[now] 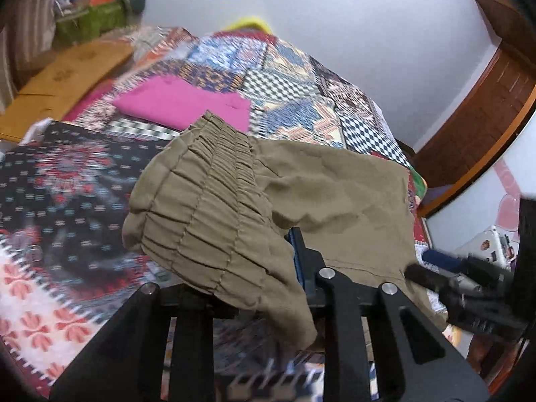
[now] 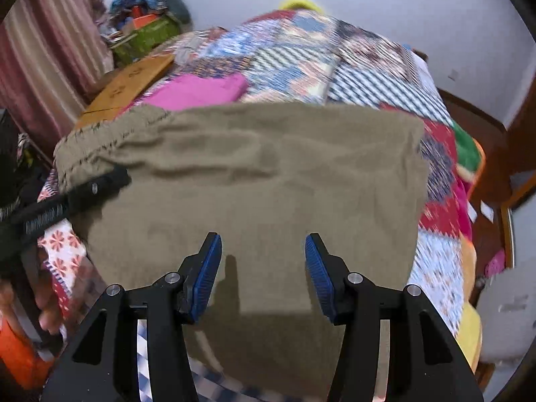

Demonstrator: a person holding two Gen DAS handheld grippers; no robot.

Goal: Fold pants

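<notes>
Pants (image 2: 254, 174): khaki, elastic-waisted, partly lifted off the bed (image 1: 288, 67), the gathered waistband (image 1: 207, 207) toward the bed's left edge, the legs hanging over its near edge.

Left hand-held gripper (image 1: 268, 261): clenched on the waistband; cloth drapes over one finger and hides it, a blue pad shows beside the fold.

Right hand-held gripper (image 2: 263, 268): jaws apart above the plain cloth of the legs, pads not pressing on anything; it grasps nothing.

Step in hand, by judgement: raising the garment to lay one half over the other. To do it well, the right side should take a firm pinch at the matching edge before any lift goes further, both ends rising level so the cloth does not skew or slip from the single hold.

Bed: covered by a patchwork quilt in blue, red and checked panels. Folded pink cloth (image 1: 187, 104) lies beyond the waistband, near the left edge.

Room: flattened cardboard (image 1: 67, 80) left of the bed, green bag (image 2: 144, 37) of clutter behind it, striped curtain (image 2: 40, 53), white wall, brown wooden door (image 1: 485, 114) at right.
</notes>
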